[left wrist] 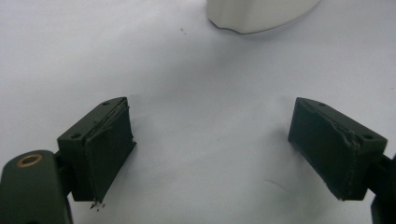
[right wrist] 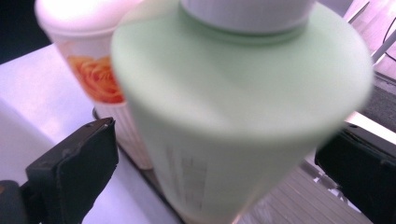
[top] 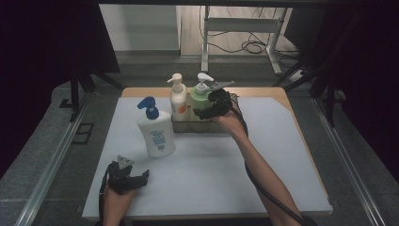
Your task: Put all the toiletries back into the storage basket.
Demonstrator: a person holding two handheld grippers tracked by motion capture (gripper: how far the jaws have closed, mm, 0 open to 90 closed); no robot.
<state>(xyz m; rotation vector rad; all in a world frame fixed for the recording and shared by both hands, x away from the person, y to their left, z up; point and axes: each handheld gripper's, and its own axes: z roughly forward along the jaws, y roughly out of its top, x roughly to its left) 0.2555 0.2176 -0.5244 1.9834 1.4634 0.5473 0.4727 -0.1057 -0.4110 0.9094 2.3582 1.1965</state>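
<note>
Standing in the clear tray (top: 181, 126) between the right gripper (top: 203, 112)'s wide-open jaws, untouched by either, the green bottle (right wrist: 233, 116) could have been toppled had one jaw clipped it during withdrawal, while the left gripper (left wrist: 224, 144) was held open, nothing between its jaws.

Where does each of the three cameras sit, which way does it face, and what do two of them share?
High view: above the person's side, facing forward and down on the table; both forearms and grippers show.
Left gripper view: on the left gripper, facing the mat; open black jaws show.
Right gripper view: on the right gripper, facing the green bottle; jaws flank it, apart.
Shared: the high and right gripper views both show the green bottle and the orange-flower bottle.
</note>
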